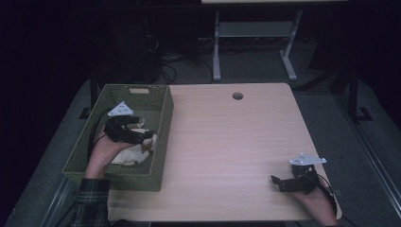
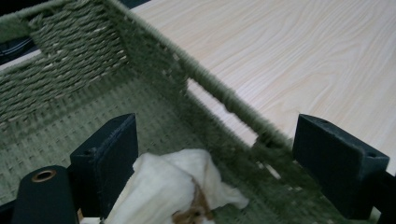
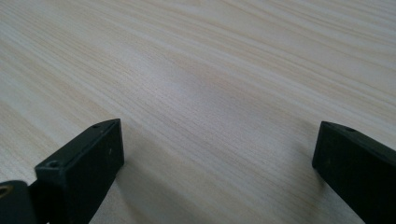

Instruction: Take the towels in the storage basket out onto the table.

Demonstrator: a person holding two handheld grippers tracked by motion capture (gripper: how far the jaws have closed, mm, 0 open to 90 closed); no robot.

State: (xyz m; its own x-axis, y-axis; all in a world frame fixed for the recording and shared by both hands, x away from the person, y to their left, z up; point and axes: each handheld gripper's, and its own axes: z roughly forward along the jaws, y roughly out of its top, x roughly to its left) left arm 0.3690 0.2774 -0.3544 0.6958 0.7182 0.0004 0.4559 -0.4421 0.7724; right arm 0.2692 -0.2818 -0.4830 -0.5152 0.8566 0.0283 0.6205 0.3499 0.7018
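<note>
High view overlooks the table (image 1: 227, 142) (gripper views skim it closely).

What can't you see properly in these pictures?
- High view: part of the white cloth, covered by the left gripper and hand.
- Left gripper view: the cloth's lower part, cut off by the bottom edge.
- High view: the floor behind the table, too dark to make out.

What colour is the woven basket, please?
Olive green; the basket shows best in the left gripper view.
</note>
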